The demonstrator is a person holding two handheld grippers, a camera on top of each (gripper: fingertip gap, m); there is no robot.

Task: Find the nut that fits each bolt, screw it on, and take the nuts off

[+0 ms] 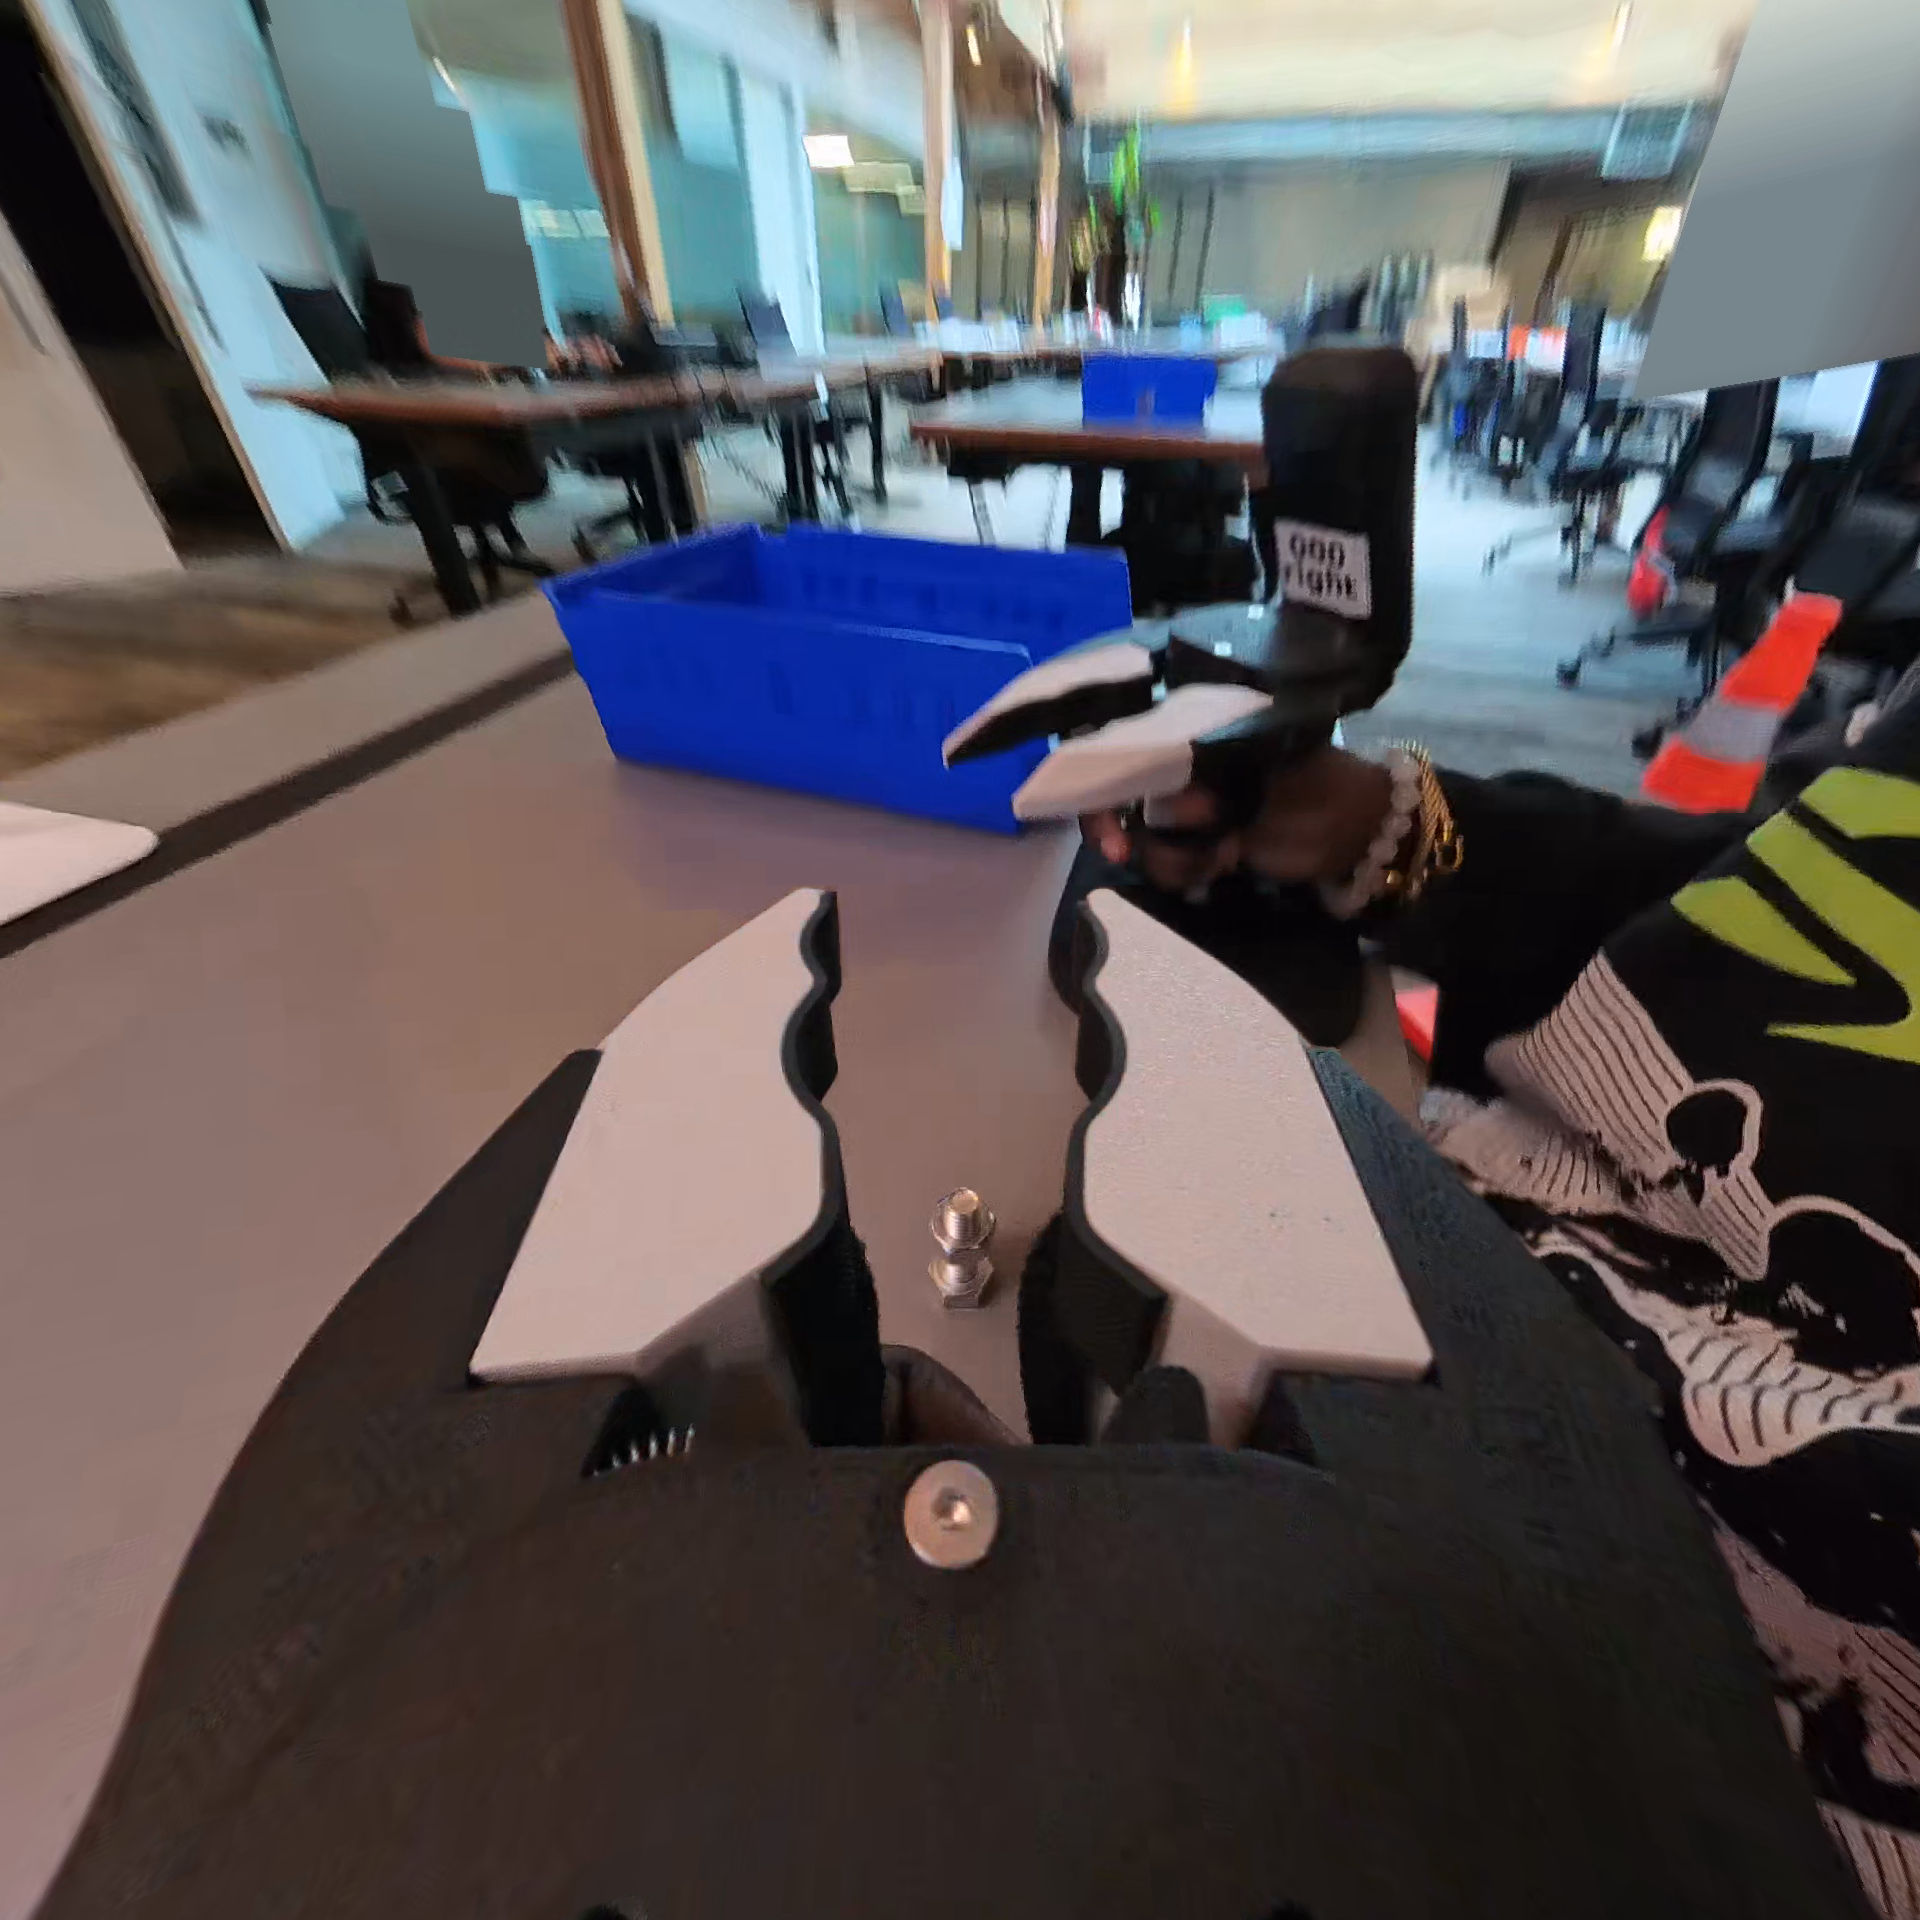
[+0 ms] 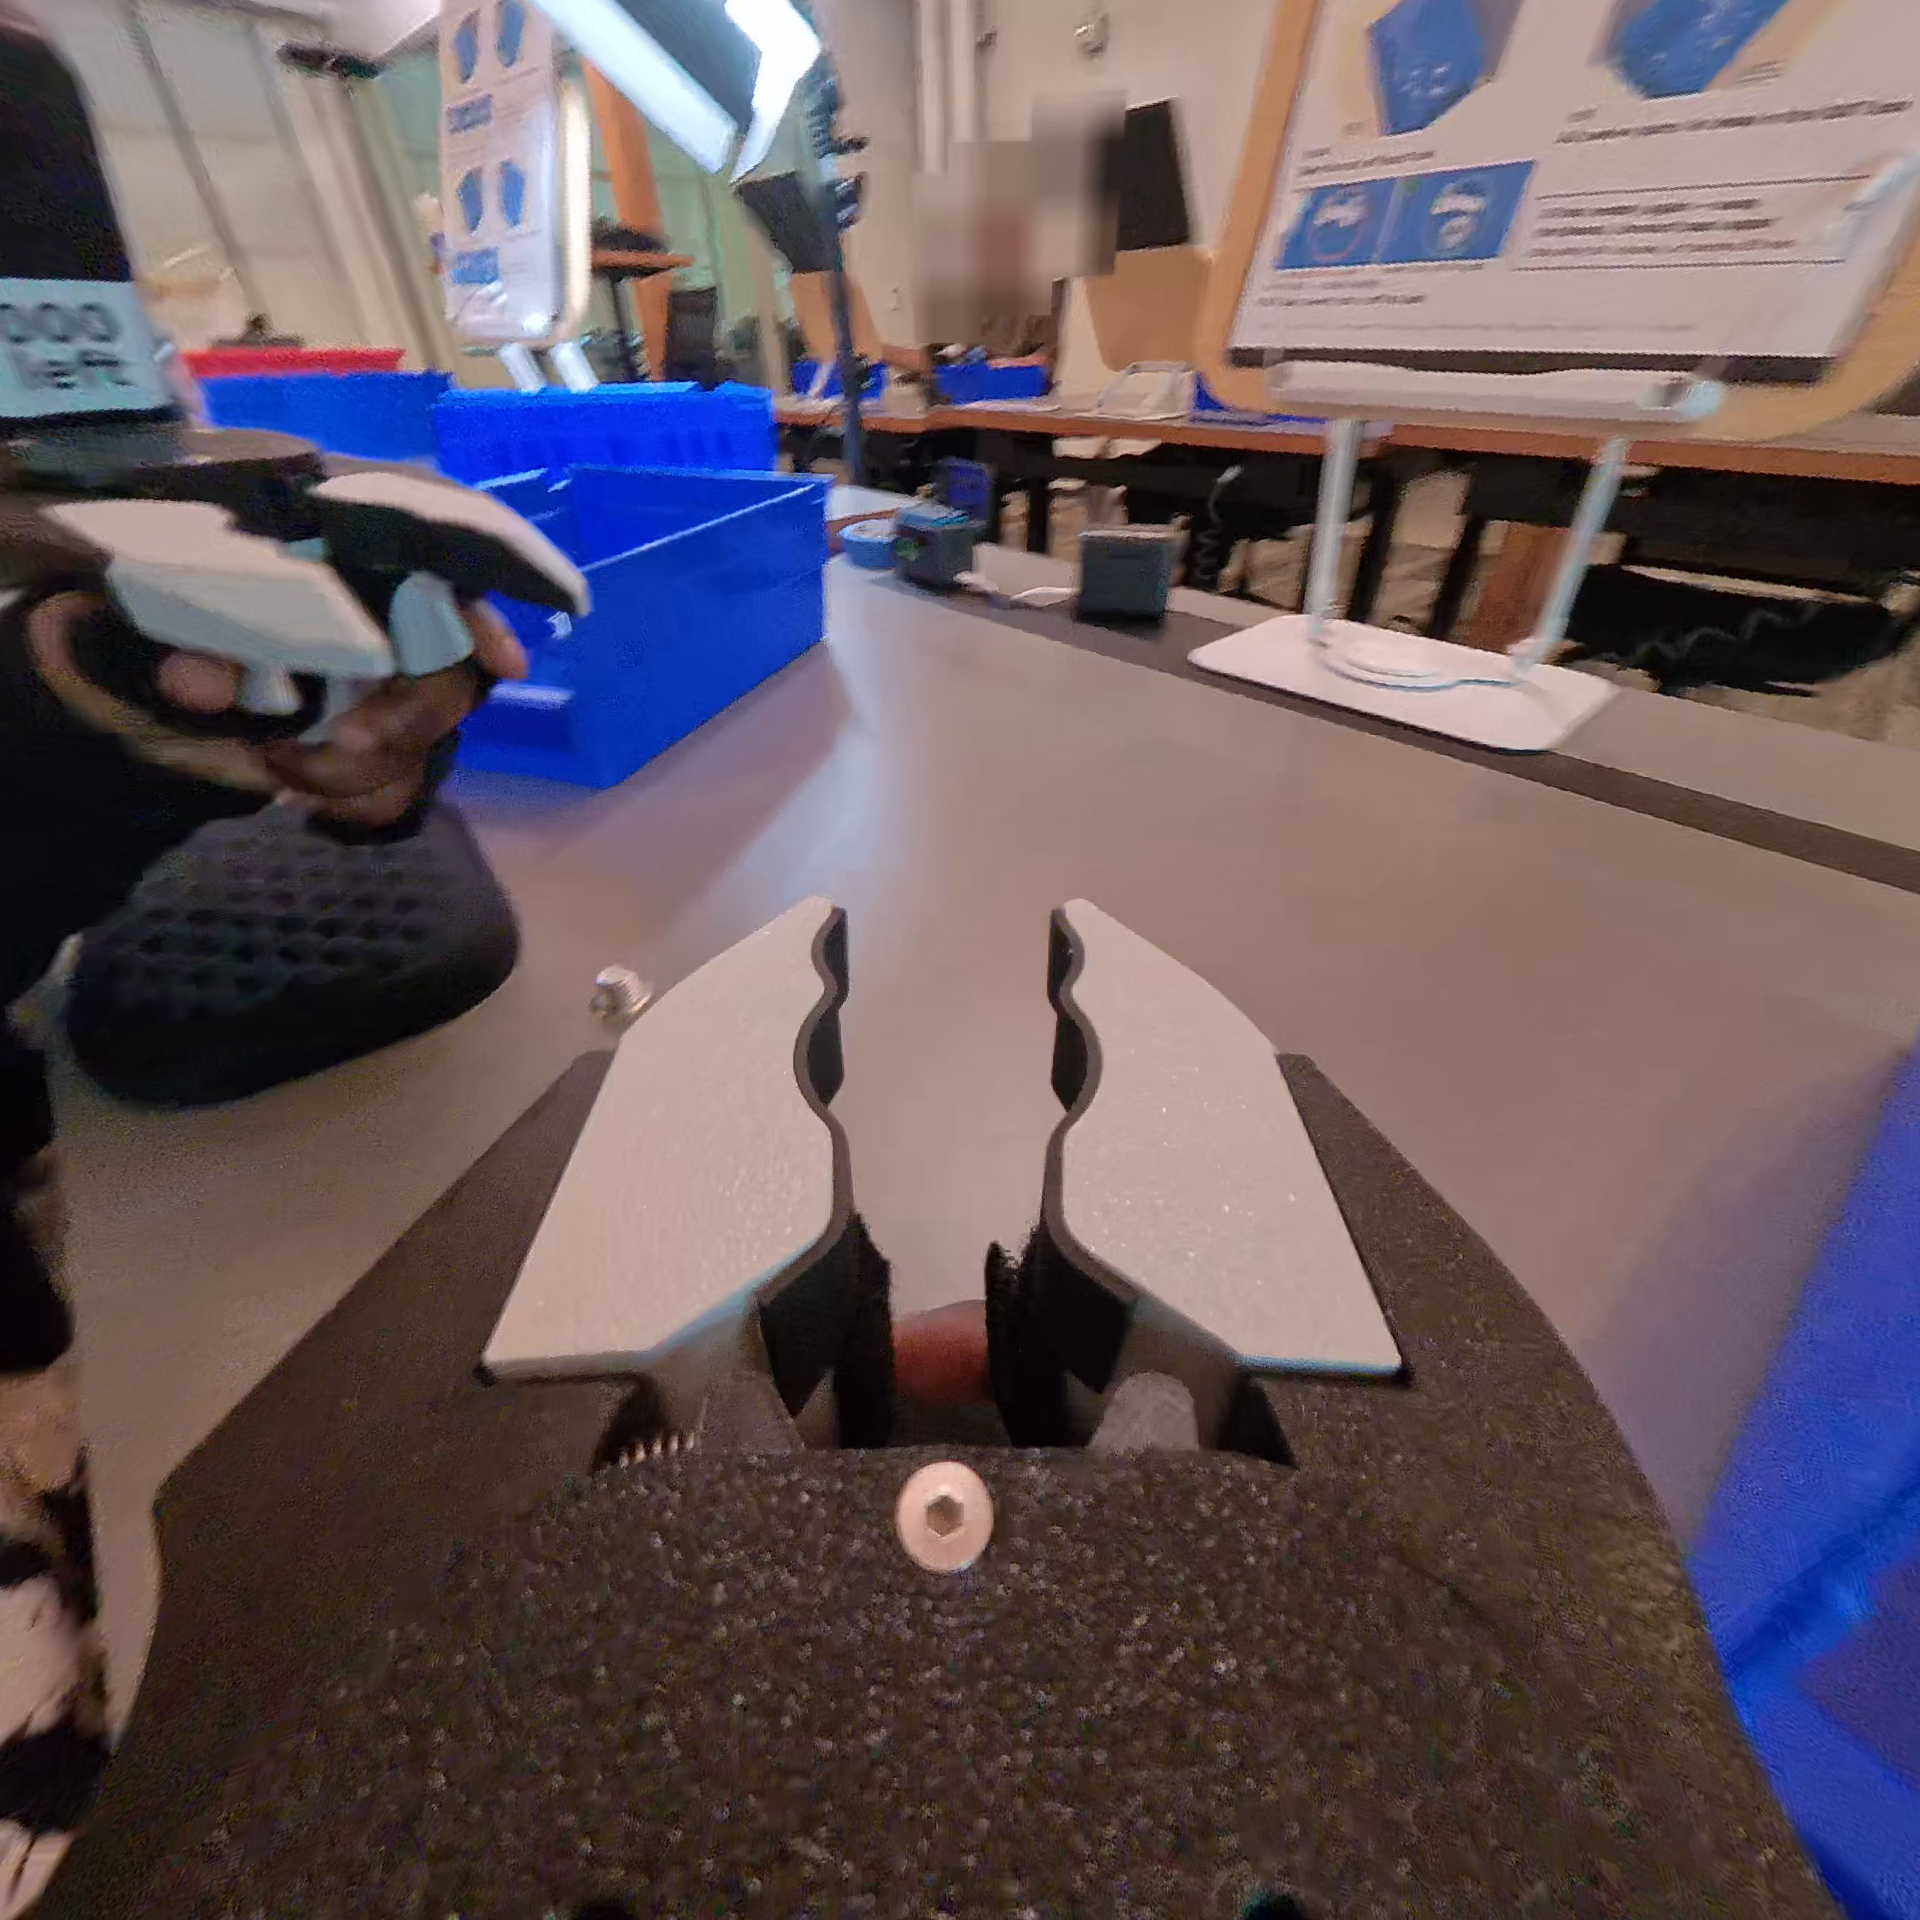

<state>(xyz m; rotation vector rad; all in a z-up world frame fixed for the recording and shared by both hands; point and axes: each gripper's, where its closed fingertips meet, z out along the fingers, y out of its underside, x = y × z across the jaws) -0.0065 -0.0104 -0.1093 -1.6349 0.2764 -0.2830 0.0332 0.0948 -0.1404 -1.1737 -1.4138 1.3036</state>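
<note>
A silver bolt with a nut on its thread (image 1: 961, 1252) rests on the grey table (image 1: 416, 1039), seen between the bases of my left gripper's fingers. No pad touches it. My left gripper (image 1: 958, 914) is open and empty above the table. My right gripper (image 2: 945, 925) is open and empty too, with bare table between its pads. The bolt also shows in the right wrist view (image 2: 620, 989), just left of my right gripper's left finger. The right gripper (image 1: 987, 779) shows in the left wrist view, held in a hand beside the blue bin. The left gripper (image 2: 483, 629) shows far left in the right wrist view.
A blue bin (image 1: 810, 675) stands at the far side of the table, also in the right wrist view (image 2: 686, 613). A black honeycomb pad (image 2: 291, 956) lies at the left. A white sign stand (image 2: 1403, 675) is at the far right. A blue object (image 2: 1839, 1455) fills the right edge. The grippers' ends are close to 12 centimetres from one another.
</note>
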